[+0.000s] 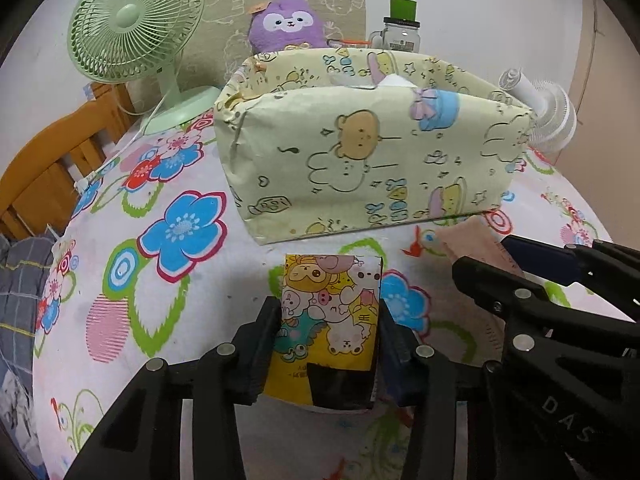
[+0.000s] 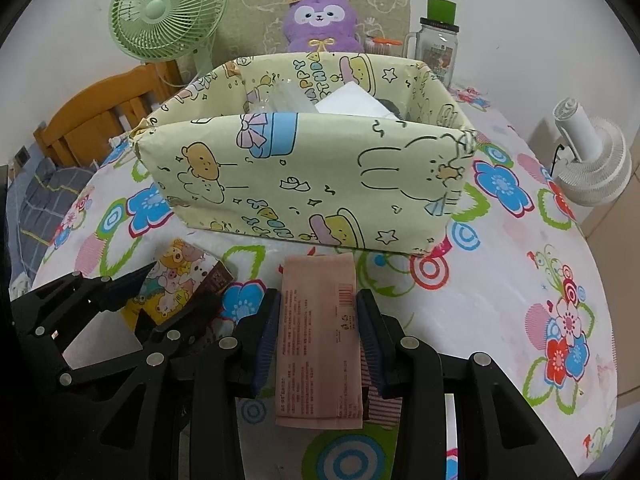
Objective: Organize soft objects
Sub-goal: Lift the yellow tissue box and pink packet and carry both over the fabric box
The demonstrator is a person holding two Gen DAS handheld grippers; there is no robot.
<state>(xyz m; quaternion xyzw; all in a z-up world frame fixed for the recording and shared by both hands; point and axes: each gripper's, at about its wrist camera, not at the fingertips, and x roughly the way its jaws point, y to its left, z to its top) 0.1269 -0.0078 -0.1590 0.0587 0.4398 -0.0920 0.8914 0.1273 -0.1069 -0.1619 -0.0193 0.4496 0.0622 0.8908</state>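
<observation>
Left wrist: tongs (image 1: 329, 334) on cartoon packet (image 1: 330, 312)

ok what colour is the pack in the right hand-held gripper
Pale pink pack with small print and a barcode, clearest in the right wrist view.

A green desk fan (image 2: 166, 10) (unplugged or not, unclear), a glass jar (image 2: 438, 46), a white fan (image 2: 592, 160), and a wooden chair (image 2: 100, 108).

The left gripper (image 1: 329, 326) points forward and downward with its fingers (image 1: 264, 344) clamped on either side of a cartoon-printed packet (image 1: 330, 312), while the right gripper (image 2: 316, 340), close beside it and angled the same way, pinches a pink packet (image 2: 318, 340) between its blue-padded fingers (image 2: 266, 340).
</observation>
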